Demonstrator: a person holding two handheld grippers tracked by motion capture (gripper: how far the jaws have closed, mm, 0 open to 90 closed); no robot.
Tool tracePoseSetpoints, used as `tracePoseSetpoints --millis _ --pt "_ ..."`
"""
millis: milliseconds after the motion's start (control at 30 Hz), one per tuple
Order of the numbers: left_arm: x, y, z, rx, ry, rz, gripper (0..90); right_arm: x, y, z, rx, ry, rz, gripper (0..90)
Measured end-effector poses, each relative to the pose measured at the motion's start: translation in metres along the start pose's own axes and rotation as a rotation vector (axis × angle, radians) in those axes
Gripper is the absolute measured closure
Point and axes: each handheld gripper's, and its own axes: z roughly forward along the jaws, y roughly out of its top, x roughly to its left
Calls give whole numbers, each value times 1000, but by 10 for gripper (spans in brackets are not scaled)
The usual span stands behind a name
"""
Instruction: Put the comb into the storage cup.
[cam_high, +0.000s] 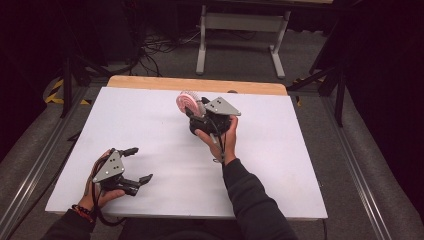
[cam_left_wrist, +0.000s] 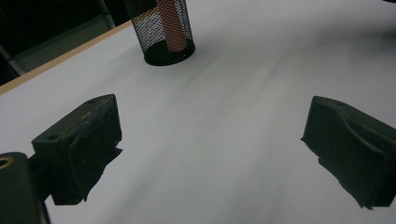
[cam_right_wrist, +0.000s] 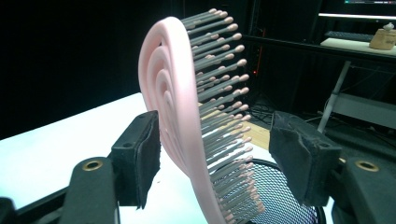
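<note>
- Right gripper (cam_high: 194, 111), far centre of the white table (cam_high: 150, 125): jaws partly apart, pink hairbrush (cam_right_wrist: 180, 116) standing upright between them.
- Left pad lies close against the brush's flat pink back; right pad stands clear of the bristle tips. No squeeze visible, so the brush is not clamped.
- Brush's lower end dips into the black mesh cup (cam_right_wrist: 280, 200) directly under the jaws; bristles point toward the right pad.
- Left gripper (cam_high: 142, 165), near left corner of the table: jaws wide apart, nothing between them, bare table below.
- From the left gripper, the mesh cup (cam_left_wrist: 163, 32) with the brush handle (cam_left_wrist: 169, 23) stands well ahead, up and left.
</note>
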Motion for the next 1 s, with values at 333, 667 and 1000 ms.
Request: tracePoseSetpoints --millis 333,667,1000 --pt "0 0 0 2 -7 4 50 0 6 -4 -2 8 -46 320" --pt "0 0 0 4 -10 4 51 -1 10 -8 2 4 -72 298" --pt "0 0 1 7 -14 2 51 0 14 -12 8 -1 -98 286"
